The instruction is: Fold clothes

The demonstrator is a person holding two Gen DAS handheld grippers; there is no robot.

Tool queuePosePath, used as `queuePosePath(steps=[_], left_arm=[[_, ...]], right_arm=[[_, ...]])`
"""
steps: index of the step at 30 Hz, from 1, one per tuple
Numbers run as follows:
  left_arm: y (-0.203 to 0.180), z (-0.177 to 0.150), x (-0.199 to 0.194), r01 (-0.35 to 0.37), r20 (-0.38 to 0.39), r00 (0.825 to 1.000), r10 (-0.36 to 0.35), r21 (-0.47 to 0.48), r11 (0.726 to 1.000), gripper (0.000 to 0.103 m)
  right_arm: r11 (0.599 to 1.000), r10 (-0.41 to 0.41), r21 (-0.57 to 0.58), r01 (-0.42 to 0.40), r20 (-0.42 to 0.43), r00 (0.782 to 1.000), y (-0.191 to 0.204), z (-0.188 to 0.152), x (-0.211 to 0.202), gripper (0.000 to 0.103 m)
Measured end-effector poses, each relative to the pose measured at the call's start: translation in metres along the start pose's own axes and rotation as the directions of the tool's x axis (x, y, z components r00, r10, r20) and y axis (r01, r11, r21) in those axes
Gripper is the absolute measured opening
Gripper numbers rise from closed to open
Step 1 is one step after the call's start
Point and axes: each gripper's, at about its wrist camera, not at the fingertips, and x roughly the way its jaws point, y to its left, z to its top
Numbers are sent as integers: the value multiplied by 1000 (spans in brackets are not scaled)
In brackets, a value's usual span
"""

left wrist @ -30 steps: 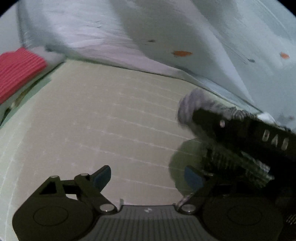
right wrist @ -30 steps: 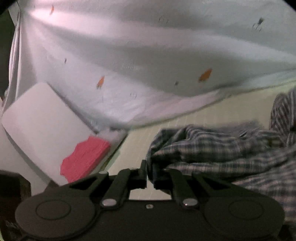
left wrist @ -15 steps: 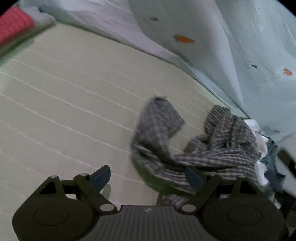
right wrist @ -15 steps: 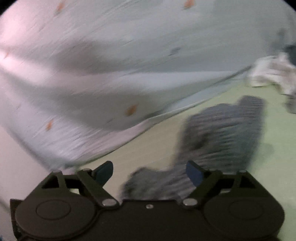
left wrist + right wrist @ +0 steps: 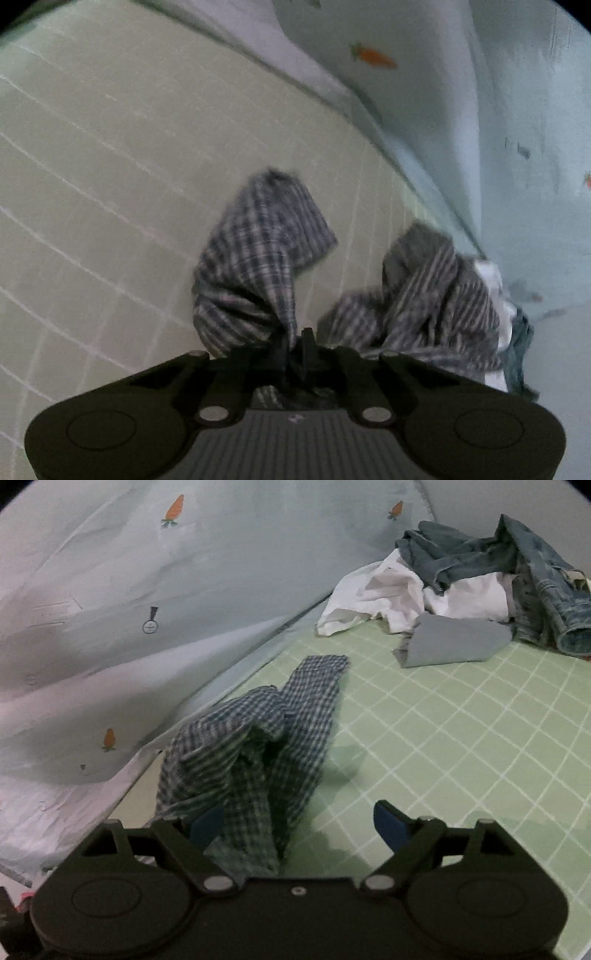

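Left gripper [image 5: 295, 347] is clamped on a bunched fold of the checked garment [image 5: 266, 258] — cloth rises ahead of its fingertips, then trails off to their right. Right gripper [image 5: 299, 823] has jaws wide, gripping nothing; the garment's [image 5: 258, 746] crumpled mass lies against its left finger [image 5: 207, 825], long axis running forward and slightly right of the fingers. Right hand is the free one, nearest the loose end. Garment: blue-white check, twisted, heaped on the green grid mat [image 5: 461, 738].
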Motion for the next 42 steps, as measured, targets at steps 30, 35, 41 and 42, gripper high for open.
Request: queuePosePath(steps=[30,35,41,42], left_arm=[[49,-36,-66,28,-48,998,-31,-54,998,88],[17,-46,-33,73,-128,989,-67,44,996,74],[12,-39,-8,-50,-118,991,64,116,992,9],[12,-35,-5,-71,-106,991,84,122,990,7]], right_arm=[[990,135,55,-128,-150,979,53,-3,100,102],[999,34,8,-33,-173,984,58,5,142,98],[967,-103,-252,50,-202,974,62,1,164,20],[958,-109,-283,49,-198,974,60,0,164,9]])
